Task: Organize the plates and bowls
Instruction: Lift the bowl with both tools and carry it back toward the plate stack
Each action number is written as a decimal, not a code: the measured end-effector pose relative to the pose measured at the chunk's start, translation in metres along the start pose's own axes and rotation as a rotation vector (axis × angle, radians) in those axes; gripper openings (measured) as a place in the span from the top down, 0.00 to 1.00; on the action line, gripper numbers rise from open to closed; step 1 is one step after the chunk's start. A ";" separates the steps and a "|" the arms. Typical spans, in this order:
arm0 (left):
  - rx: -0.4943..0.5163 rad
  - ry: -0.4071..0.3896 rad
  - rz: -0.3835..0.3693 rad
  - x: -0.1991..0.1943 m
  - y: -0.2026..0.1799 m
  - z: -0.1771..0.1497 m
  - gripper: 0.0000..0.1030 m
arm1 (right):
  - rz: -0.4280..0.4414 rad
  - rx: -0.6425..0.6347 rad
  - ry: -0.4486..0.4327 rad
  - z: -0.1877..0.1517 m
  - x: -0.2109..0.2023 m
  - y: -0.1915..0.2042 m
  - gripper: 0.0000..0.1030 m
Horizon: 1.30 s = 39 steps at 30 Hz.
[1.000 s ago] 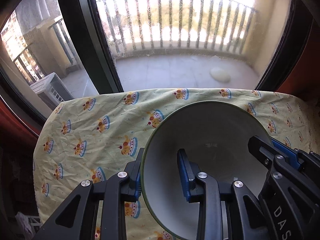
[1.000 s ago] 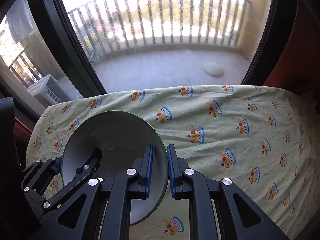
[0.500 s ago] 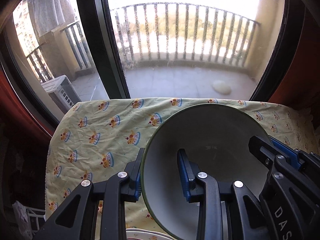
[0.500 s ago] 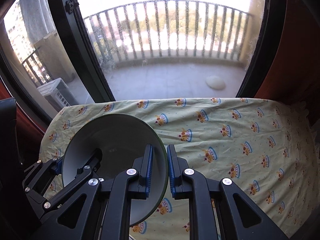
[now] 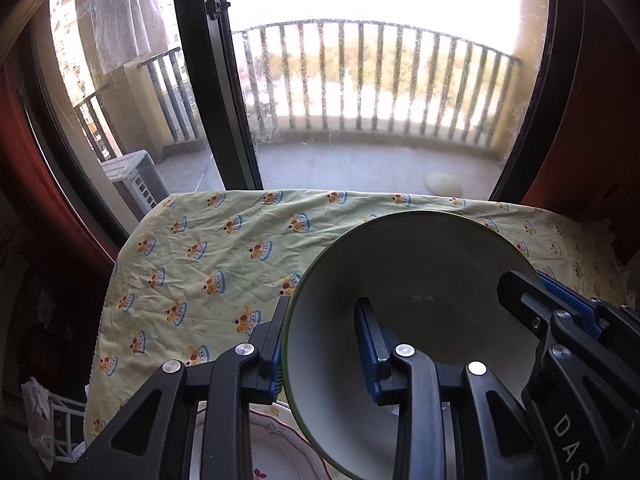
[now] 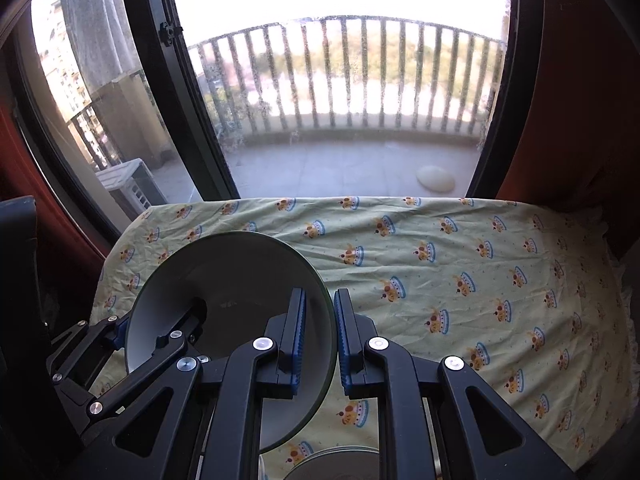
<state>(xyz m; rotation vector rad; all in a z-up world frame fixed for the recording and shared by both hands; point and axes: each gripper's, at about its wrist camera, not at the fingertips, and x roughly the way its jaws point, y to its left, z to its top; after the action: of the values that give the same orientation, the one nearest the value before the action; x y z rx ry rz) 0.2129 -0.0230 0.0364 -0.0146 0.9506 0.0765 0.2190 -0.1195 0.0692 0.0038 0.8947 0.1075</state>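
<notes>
Left gripper (image 5: 320, 340) was clamped on the left rim of the green-edged bowl (image 5: 420, 320), one finger inside and one outside. Right gripper (image 6: 319, 336) pinched the opposite rim (image 6: 326, 320); the two-sided hold likely kept it level. Bowl hung above the near cloth-covered table (image 6: 460, 260), floral plate (image 5: 276, 440) beneath, probably its stacking spot.
</notes>
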 end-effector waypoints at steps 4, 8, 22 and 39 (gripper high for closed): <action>-0.001 -0.002 -0.001 -0.012 -0.009 -0.014 0.71 | 0.014 -0.008 -0.007 -0.014 -0.014 -0.010 0.83; 0.014 0.005 -0.034 -0.020 -0.017 -0.027 0.71 | 0.013 0.000 -0.014 -0.030 -0.028 -0.022 0.83; 0.141 0.083 -0.178 -0.020 -0.040 -0.068 0.71 | -0.097 0.120 0.025 -0.083 -0.054 -0.047 0.83; 0.247 0.268 -0.252 0.018 -0.059 -0.118 0.71 | -0.203 0.241 0.183 -0.143 -0.024 -0.060 0.83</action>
<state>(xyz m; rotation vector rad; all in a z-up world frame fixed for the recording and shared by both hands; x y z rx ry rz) 0.1313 -0.0863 -0.0481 0.0849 1.2137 -0.2822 0.0982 -0.1869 -0.0045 0.1293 1.0812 -0.1921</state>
